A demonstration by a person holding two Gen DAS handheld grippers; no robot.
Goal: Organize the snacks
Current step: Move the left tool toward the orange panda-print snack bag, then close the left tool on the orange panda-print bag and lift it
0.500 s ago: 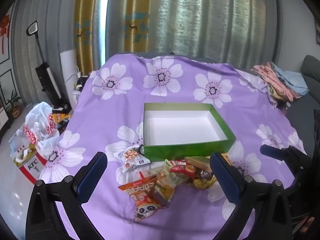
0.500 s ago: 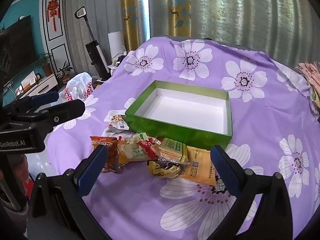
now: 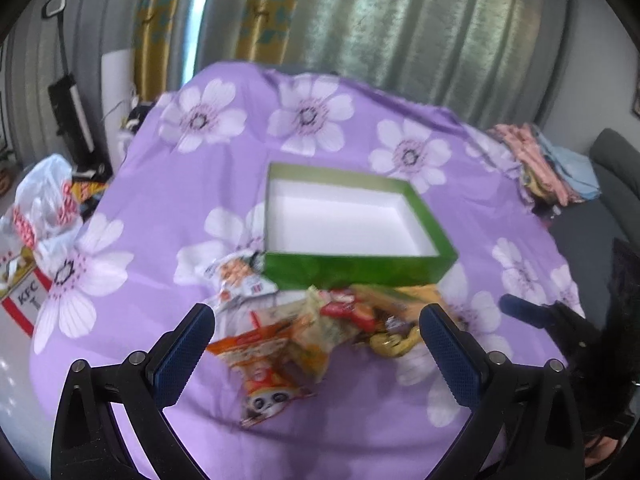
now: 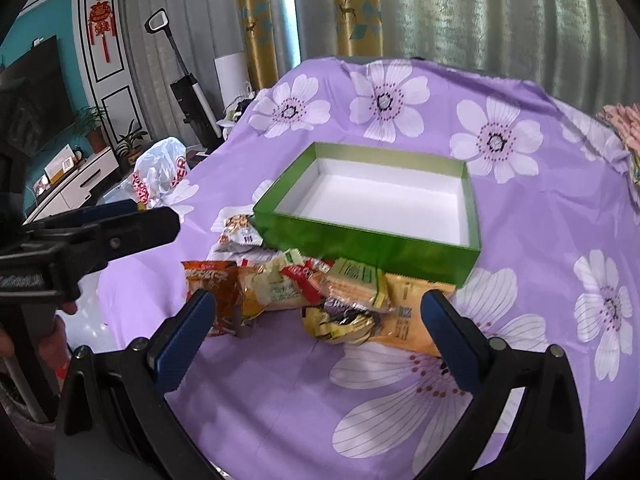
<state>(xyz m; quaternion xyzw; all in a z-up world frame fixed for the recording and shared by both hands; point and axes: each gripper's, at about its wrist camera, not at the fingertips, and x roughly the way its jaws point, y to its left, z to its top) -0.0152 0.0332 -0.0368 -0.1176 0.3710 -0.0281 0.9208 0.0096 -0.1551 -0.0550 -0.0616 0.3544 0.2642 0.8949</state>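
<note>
Several crinkly foil snack packets (image 4: 320, 296) lie beside a glossy rectangular green box (image 4: 372, 240). Both hand-held grippers, left hand-held gripper (image 3: 316, 340) and right hand-held gripper (image 4: 316, 320), stand wide apart, empty

left hand-held gripper (image 3: 316, 332) | nearer snack pile (image 3: 320, 324) | right hand-held gripper (image 4: 316, 316) | nearer too

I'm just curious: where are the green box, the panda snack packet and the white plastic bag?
green box (image 4: 372, 242): right wrist view, near outer wall.
panda snack packet (image 3: 266, 400): left wrist view, panda face.
white plastic bag (image 4: 160, 174): right wrist view, crumpled front.
</note>
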